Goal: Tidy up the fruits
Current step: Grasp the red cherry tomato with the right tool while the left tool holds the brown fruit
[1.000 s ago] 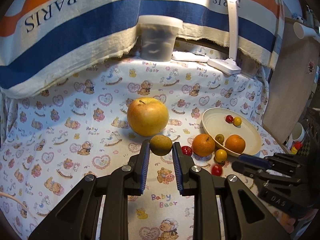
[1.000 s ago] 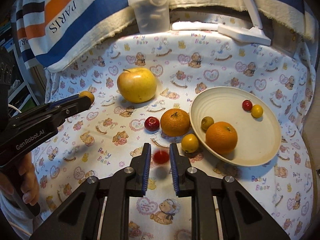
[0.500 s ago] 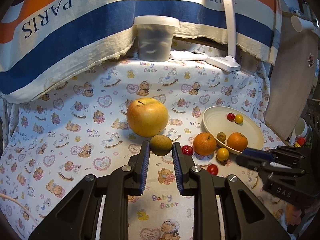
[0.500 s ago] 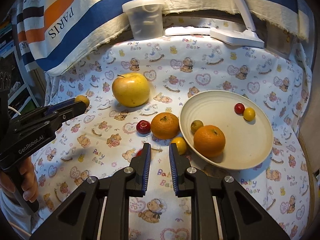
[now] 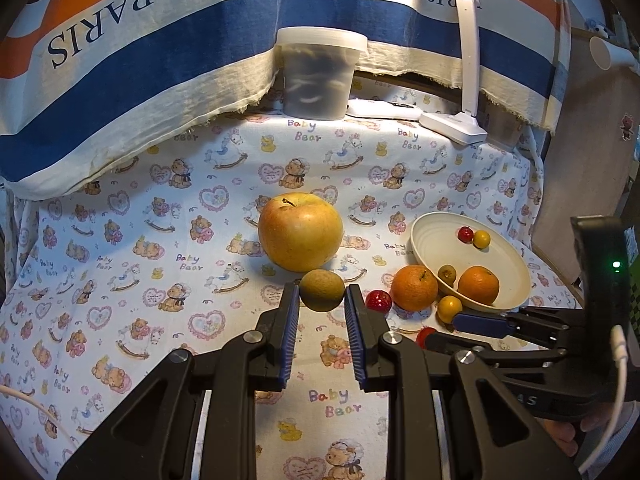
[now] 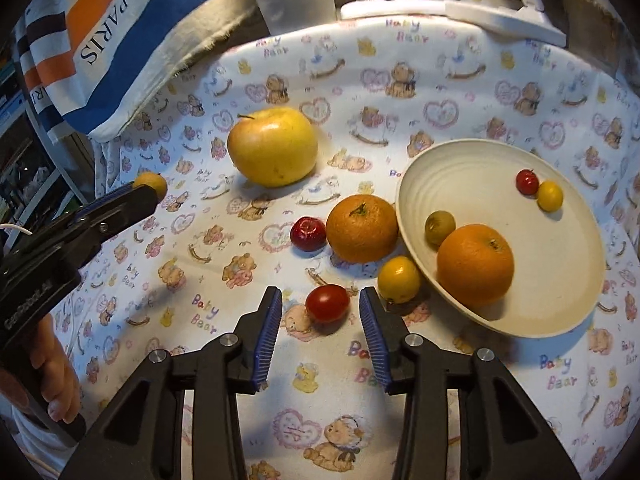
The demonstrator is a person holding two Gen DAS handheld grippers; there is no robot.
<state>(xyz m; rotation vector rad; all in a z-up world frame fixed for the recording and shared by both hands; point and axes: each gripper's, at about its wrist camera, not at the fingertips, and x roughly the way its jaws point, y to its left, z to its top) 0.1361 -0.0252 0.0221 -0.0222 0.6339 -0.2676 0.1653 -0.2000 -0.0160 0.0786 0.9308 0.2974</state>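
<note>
tablecloth [image 6: 460, 80]: printed cloth, matt, soft
striped towel [image 5: 160, 80]: coarse woven cloth, frayed edge
bowl [image 6: 480, 168]: cream, smooth, ridged rings inside, dull sheen
red tomato [image 6: 327, 303]: glossy skin
oranges [image 6: 475, 264]: matt, pimpled peel
apple [image 5: 300, 237]: smooth, faint shine
tub [image 5: 320, 72]: translucent cloudy plastic
gripper pads [image 6: 267, 332]: blue ribbed rubber on black matt plastic

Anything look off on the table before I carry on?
Nothing is spilled or damaged. The bowl sits tilted: its near-left rim rides up on a small yellow fruit beside the loose orange.
</note>
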